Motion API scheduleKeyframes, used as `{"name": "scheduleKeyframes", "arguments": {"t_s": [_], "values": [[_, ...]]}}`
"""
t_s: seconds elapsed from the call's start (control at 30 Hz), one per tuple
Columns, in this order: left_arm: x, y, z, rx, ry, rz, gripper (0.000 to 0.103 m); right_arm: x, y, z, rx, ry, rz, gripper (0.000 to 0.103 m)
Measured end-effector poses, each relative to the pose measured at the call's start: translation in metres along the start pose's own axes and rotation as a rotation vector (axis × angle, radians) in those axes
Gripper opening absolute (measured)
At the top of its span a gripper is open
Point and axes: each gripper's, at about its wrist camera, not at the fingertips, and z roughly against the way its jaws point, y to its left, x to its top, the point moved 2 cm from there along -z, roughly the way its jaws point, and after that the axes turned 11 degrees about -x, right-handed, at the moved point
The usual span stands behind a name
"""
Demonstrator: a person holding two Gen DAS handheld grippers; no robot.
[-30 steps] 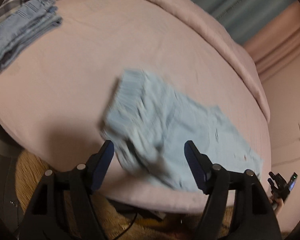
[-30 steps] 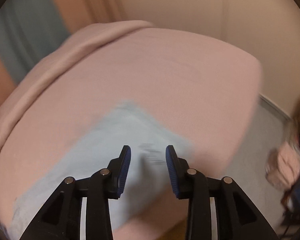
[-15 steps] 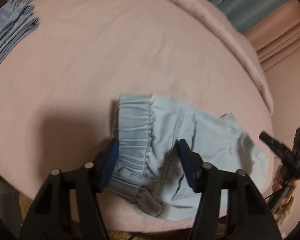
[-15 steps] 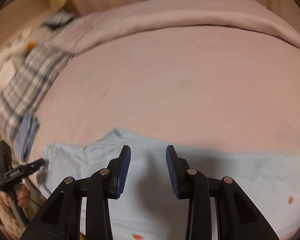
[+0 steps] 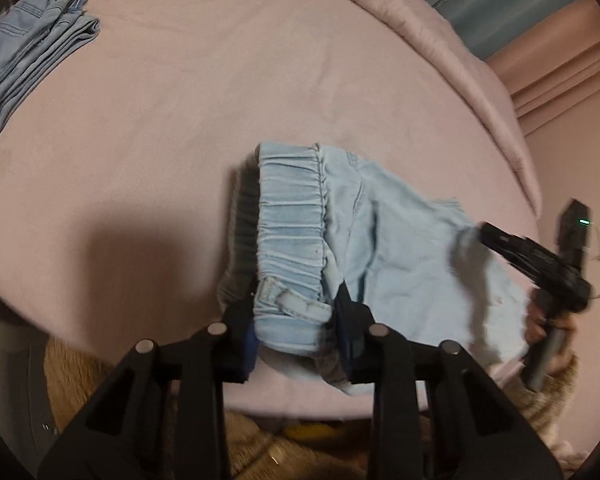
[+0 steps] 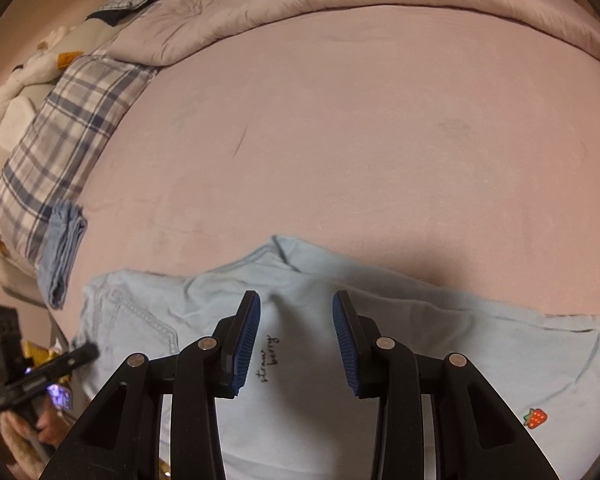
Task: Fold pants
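Light blue pants (image 5: 400,248) lie crumpled near the front edge of the pink bed (image 5: 172,120). Their elastic waistband (image 5: 288,232) runs into my left gripper (image 5: 296,300), whose jaws are closing with the waistband's end and a belt loop between the pads. The same pants (image 6: 440,344) fill the bottom of the right wrist view, showing "strawberry" lettering and a small red strawberry print. My right gripper (image 6: 296,300) hovers over them, open, with nothing pinched. Each gripper also shows at the edge of the other's view: right gripper (image 5: 540,256), left gripper (image 6: 40,376).
A stack of folded darker jeans (image 5: 32,52) lies at the far left of the bed, next to a plaid pillow (image 6: 60,144). A rolled pink duvet (image 6: 340,4) runs along the far side. The bed's front edge is just below the pants.
My left gripper came down over the waistband and narrowed onto it. The right gripper swung round over the pants' middle, then held almost still.
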Motion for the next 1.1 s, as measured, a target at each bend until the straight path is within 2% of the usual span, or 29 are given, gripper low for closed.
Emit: {"name": "scheduleKeyframes", "arguments": {"t_s": [0.1,0.27,0.43,0.57,0.6,0.67,0.7,0.8,0.9,1.0,1.07,1.1], "values": [[-0.01,-0.005,0.008,-0.011,0.024,-0.003,0.029,0.001,0.003,0.003,0.002,-0.013,-0.001,0.037],[-0.018,0.017,-0.023,0.121,0.07,-0.008,0.033,0.003,0.008,-0.005,0.019,-0.002,-0.004,0.045],[-0.013,0.013,-0.038,0.202,0.052,-0.074,0.038,0.007,0.018,-0.02,0.055,0.04,0.008,0.045],[-0.011,0.014,-0.039,0.196,0.05,-0.082,0.038,0.007,0.027,-0.028,0.078,0.064,0.05,0.045],[-0.011,0.016,-0.038,0.187,0.047,-0.073,0.038,0.006,0.031,-0.031,0.088,0.082,0.067,0.043],[-0.011,0.019,-0.038,0.173,0.044,-0.056,0.038,0.007,0.036,-0.032,0.102,0.084,0.091,0.016],[-0.015,0.019,-0.036,0.17,0.042,-0.053,0.038,0.007,0.038,-0.033,0.114,0.086,0.104,0.009],[-0.016,0.019,-0.036,0.169,0.045,-0.061,0.038,0.016,0.041,-0.026,0.082,0.028,0.112,0.007],[-0.018,0.019,-0.031,0.169,0.044,-0.063,0.04,0.022,0.038,-0.035,0.067,0.043,0.085,0.006],[-0.018,0.019,-0.026,0.162,0.054,-0.07,0.04,0.017,0.038,-0.064,0.015,0.078,0.096,0.005],[-0.015,0.013,-0.02,0.153,0.066,-0.07,0.039,0.015,0.038,-0.065,0.014,0.063,0.086,0.005],[-0.013,0.01,-0.015,0.155,0.065,-0.068,0.042,0.016,0.037,-0.064,0.016,0.064,0.081,0.005]]}}
